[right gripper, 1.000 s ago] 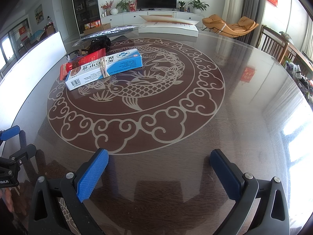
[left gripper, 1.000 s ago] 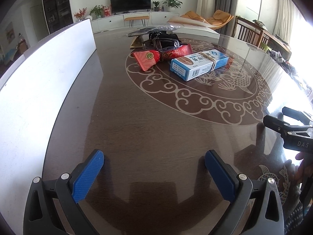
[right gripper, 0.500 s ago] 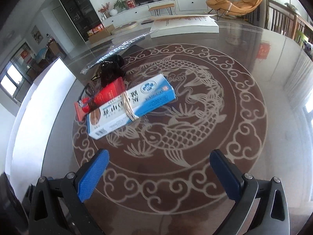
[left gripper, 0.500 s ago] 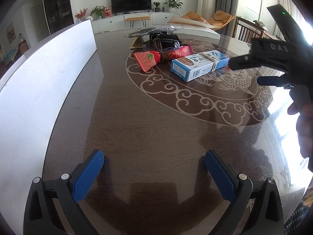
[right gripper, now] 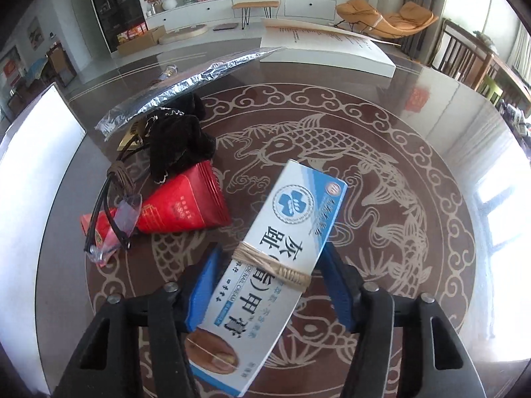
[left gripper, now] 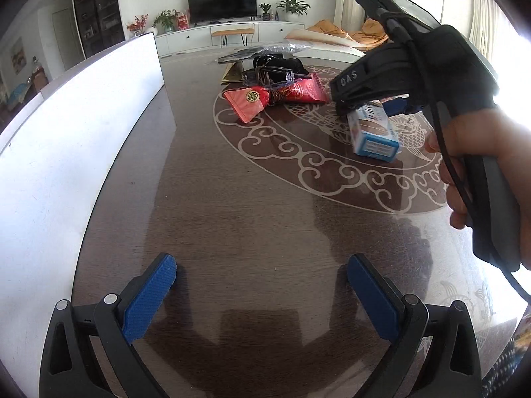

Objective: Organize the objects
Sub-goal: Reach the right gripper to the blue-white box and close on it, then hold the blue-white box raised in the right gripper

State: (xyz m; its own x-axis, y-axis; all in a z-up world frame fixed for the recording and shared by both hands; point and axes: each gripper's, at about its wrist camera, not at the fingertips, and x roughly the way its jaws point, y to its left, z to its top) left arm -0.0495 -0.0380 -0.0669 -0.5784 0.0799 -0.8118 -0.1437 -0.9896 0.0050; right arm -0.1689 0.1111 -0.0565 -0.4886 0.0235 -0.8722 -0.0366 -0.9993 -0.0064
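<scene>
Right wrist view: the right hand-held gripper [right gripper: 270,285] is clamped on a blue and white box [right gripper: 282,265], its blue pads pressing the two long sides near a band of tan string wound around the box. The box runs diagonally away from the camera, tilted toward the upper right, above the fish pattern of the dark surface [right gripper: 415,152]. Whether its far end touches the surface cannot be told from here. Left of the box lies a red packet [right gripper: 186,207], with a pair of glasses [right gripper: 113,222] resting across its left end and a black cloth [right gripper: 179,139] just behind it. A strip of silver foil [right gripper: 186,83] lies beyond the cloth.

Left wrist view: the left hand-held gripper [left gripper: 262,293] hangs low over the near edge of the surface with its pads spread wide and nothing between them. A white board [left gripper: 66,126] stands along the left side. The person's hand [left gripper: 481,152] grips the handle of the right tool.
</scene>
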